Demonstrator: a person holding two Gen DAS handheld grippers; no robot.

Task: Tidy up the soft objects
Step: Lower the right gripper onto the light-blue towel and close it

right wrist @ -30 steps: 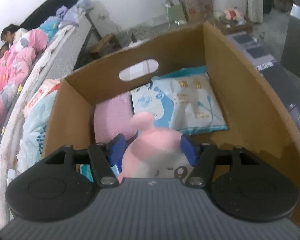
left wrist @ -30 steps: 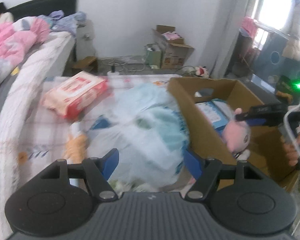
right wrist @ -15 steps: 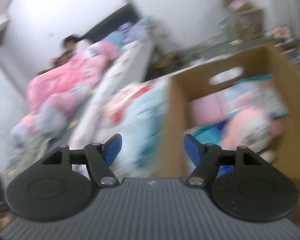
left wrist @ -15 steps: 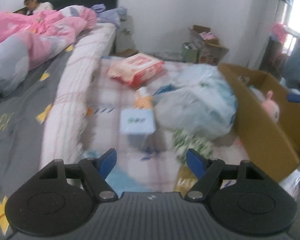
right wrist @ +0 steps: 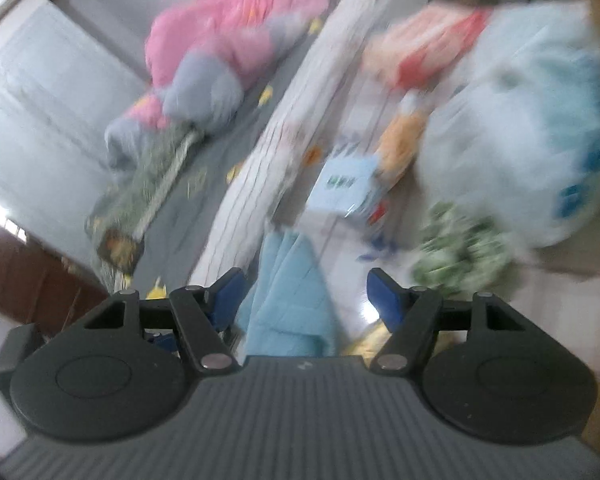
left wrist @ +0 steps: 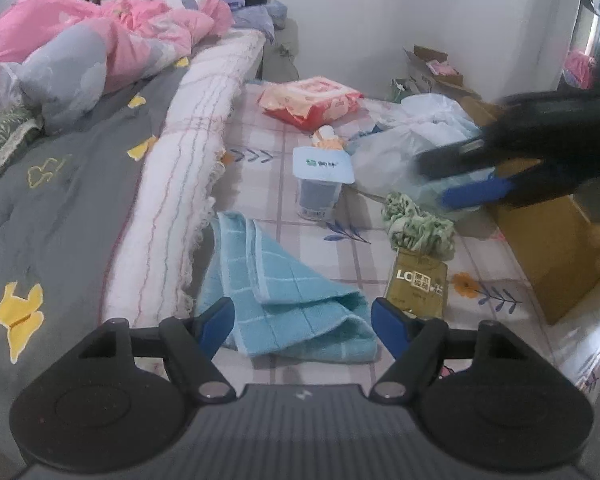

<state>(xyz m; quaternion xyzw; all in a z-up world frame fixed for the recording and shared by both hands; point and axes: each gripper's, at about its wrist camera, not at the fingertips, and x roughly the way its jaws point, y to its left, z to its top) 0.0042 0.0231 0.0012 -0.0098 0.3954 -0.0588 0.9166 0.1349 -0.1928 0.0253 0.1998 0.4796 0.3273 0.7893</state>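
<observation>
Both hand-held grippers have swung off the brown cardboard box (left wrist: 548, 236) since a second ago; the pink plush toy is out of my right one, which now sweeps blurred across the left camera's view.

Left hand-held gripper (left wrist: 302, 322): jaws wide apart, nothing held. Right hand-held gripper (right wrist: 302, 290): jaws equally wide, empty.

Nearest thing: folded light-blue checked towel (left wrist: 276, 292) on the plaid bed sheet (left wrist: 284, 148), lying directly ahead of the left gripper, its near folded edge between the fingertips. Long axis runs away from me, leaning left toward the rolled white blanket (left wrist: 180, 184). Left is the nearer hand; I judge the towel its next pick.

Just right of the towel: flat gold packet (left wrist: 418, 288), crumpled green-and-white cloth (left wrist: 418, 224) touching its far end. Farther: white cup with pale-blue lid (left wrist: 320, 184), white plastic bag (left wrist: 412, 144), red-and-white wipes pack (left wrist: 310, 100). Box stands right of it all.
</observation>
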